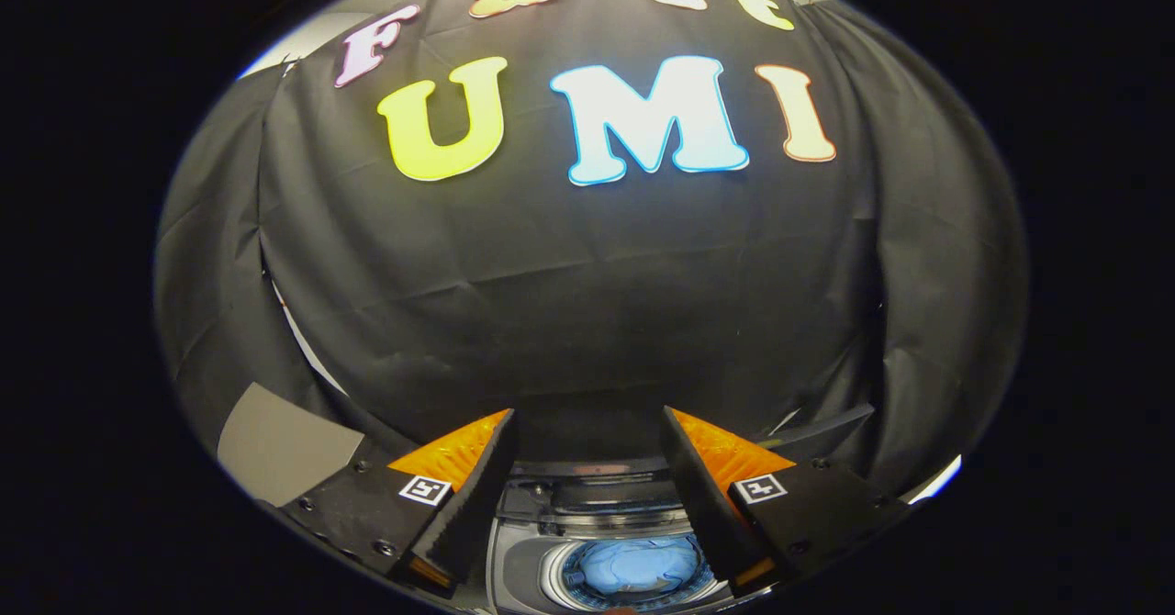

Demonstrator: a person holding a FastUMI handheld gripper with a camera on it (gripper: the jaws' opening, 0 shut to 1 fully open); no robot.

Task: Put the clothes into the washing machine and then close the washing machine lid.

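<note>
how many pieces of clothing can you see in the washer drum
1: a light blue garment bunched in the washing machine drum, seen between the open gripper fingers. More could lie hidden under it.

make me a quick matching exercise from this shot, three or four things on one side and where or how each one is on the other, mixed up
Things:
1. claw
2. light blue clothes
3. washing machine
4. black cloth wall

Place or state:
A. inside the round drum
B. open, fingers apart, nothing held
C. rising beyond the fingers
D. below and between the fingers, its drum exposed

Pairs: 1-B, 2-A, 3-D, 4-C
</note>
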